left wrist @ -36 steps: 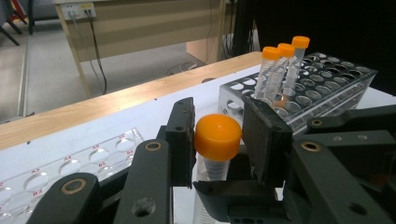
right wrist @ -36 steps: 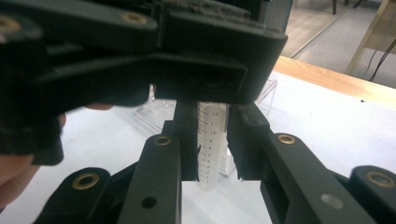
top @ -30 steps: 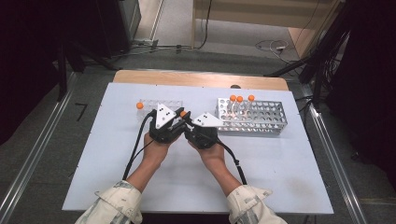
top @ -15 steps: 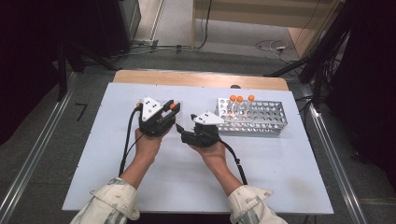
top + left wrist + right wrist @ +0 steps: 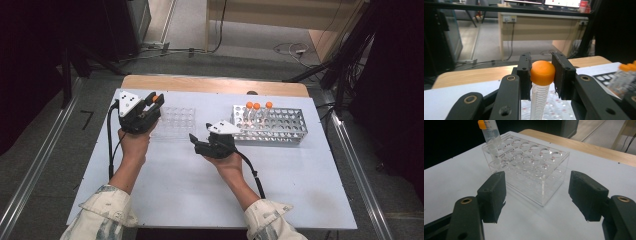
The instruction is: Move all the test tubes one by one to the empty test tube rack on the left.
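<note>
While the metal rack (image 5: 272, 126) with three orange-capped tubes (image 5: 257, 106) stands far right, the clear rack (image 5: 174, 121) lies centre. The tube (image 5: 541, 87) is held upright, cap up, clamped in the left gripper (image 5: 150, 106) over that rack's left end. The right gripper (image 5: 537, 195) is seen spread, empty.

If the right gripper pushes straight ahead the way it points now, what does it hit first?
Most likely the clear acrylic tube rack: it stands right ahead of the open right gripper, between the lines of its jaws, with bare table before it.
</note>
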